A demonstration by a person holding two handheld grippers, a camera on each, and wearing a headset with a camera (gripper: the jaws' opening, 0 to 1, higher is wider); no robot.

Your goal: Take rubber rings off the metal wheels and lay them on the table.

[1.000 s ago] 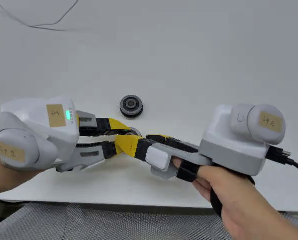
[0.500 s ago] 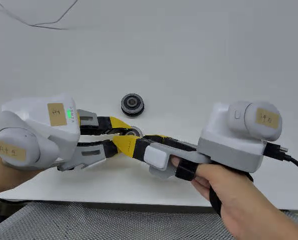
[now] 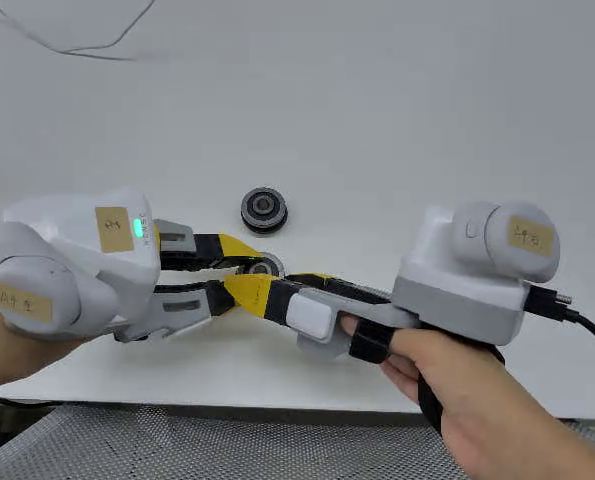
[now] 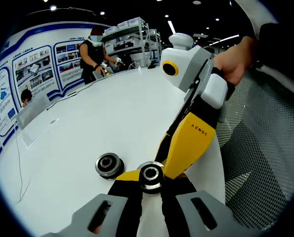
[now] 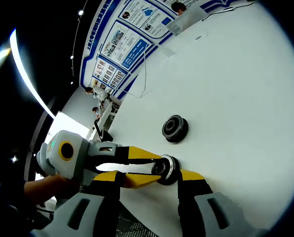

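A small metal wheel [image 3: 269, 264] with a black rubber ring is held just above the white table [image 3: 397, 150], between the tips of both grippers. My left gripper [image 3: 260, 272] comes in from the left and is shut on this wheel [image 4: 150, 174]. From the right, my right gripper [image 3: 253, 287] meets it, its yellow jaws closed on the wheel's rubber rim [image 5: 166, 168]. A second wheel [image 3: 264, 210] with its black ring on lies flat on the table just beyond; it also appears in the left gripper view [image 4: 109, 165] and the right gripper view [image 5: 175, 128].
A thin dark cable [image 3: 72, 45] runs across the far left of the table. The table's near edge [image 3: 277, 405] is close to the hands, with grey mesh flooring [image 3: 177, 445] below. People stand at distant benches [image 4: 95, 49].
The right gripper has edged slightly left against the held wheel. The left gripper and the wheel on the table have stayed put.
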